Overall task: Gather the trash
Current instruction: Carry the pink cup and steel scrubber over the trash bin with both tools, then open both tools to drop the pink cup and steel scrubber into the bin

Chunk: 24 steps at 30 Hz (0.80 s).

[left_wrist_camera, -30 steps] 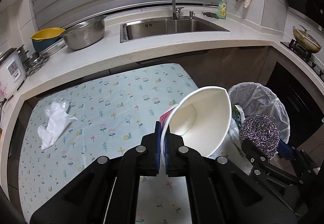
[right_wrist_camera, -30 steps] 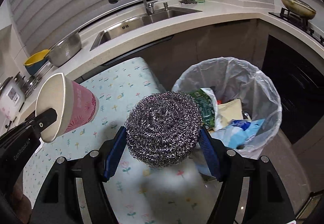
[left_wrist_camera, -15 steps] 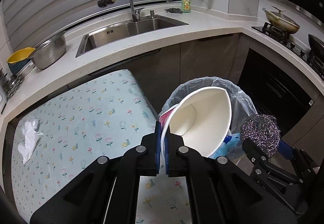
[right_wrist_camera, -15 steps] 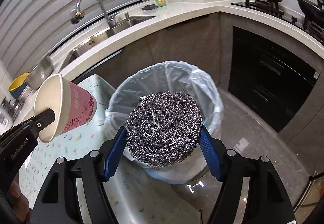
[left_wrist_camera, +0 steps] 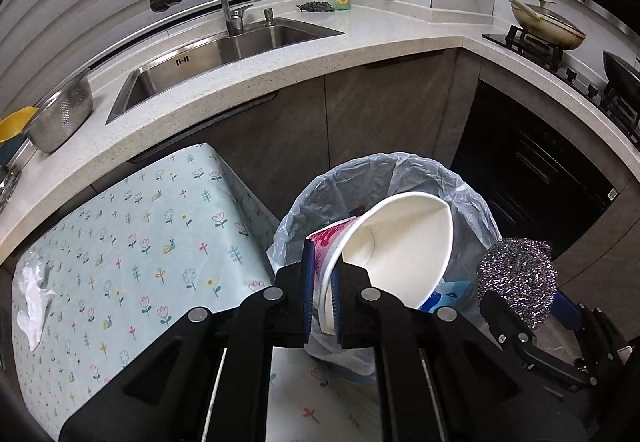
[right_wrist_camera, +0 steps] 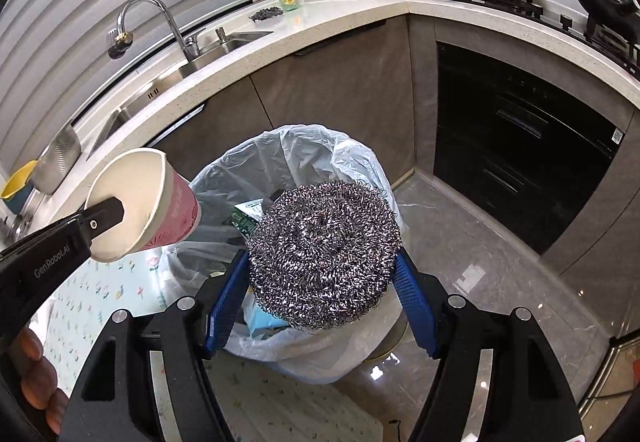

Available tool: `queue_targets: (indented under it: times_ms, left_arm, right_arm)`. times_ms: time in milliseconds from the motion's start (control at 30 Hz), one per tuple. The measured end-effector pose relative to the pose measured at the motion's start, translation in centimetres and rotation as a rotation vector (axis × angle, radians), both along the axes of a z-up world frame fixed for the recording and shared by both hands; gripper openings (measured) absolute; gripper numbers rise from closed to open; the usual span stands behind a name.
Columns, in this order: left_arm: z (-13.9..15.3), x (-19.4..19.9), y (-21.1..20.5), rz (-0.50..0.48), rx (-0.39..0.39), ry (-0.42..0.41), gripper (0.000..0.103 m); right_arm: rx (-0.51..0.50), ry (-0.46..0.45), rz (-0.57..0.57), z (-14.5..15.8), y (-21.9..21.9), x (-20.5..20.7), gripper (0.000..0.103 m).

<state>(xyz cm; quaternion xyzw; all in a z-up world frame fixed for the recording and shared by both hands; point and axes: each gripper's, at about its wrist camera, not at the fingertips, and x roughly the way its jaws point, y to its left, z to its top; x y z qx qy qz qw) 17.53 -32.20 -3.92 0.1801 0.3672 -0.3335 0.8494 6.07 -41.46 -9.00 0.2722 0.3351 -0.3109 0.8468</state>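
Observation:
A paper cup [left_wrist_camera: 400,242], white inside and pink outside, hangs tilted over the trash bin [left_wrist_camera: 472,194] with its clear liner. My left gripper [left_wrist_camera: 322,274] has one finger inside the cup's rim and one outside. Its jaws are opening, and a gap shows between the outer pad and the cup wall. In the right wrist view the same cup [right_wrist_camera: 160,210] sits at the bin's left rim. My right gripper [right_wrist_camera: 320,258] is shut on a steel wool scourer [right_wrist_camera: 324,254] right above the bin [right_wrist_camera: 304,146], which holds wrappers and packets.
A table with a flowered cloth [left_wrist_camera: 140,242] lies left of the bin, and a crumpled clear plastic piece [left_wrist_camera: 34,302] rests on its far left. Beyond are the counter with the sink [left_wrist_camera: 224,50], the cabinets and a black oven [right_wrist_camera: 520,146]. A hand [right_wrist_camera: 32,374] shows at the lower left.
Both grippers have swung right from above the table to above the bin. The left gripper's jaws have parted slightly and the cup has slipped a little lower between them.

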Motion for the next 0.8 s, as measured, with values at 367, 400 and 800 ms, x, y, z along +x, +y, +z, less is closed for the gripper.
queue_targets:
  times_ms: [367,400,800]
  left_arm:
    - [0.8,1.6,0.1,0.038,-0.039,-0.035,0.052]
    - [0.8,1.6,0.3,0.040,-0.039,-0.039,0.052]
    - [1.3,1.9,3.2,0.095,-0.044,-0.054,0.057]
  right_arm:
    - [0.013,-0.013,0.017,-0.3,-0.5,2.9,0.071]
    - [0.012,-0.012,0.022,-0.3,-0.4,3.2,0.071]
    - [-0.009,-0.036,0.054,1.3,1.4,3.6,0.071]
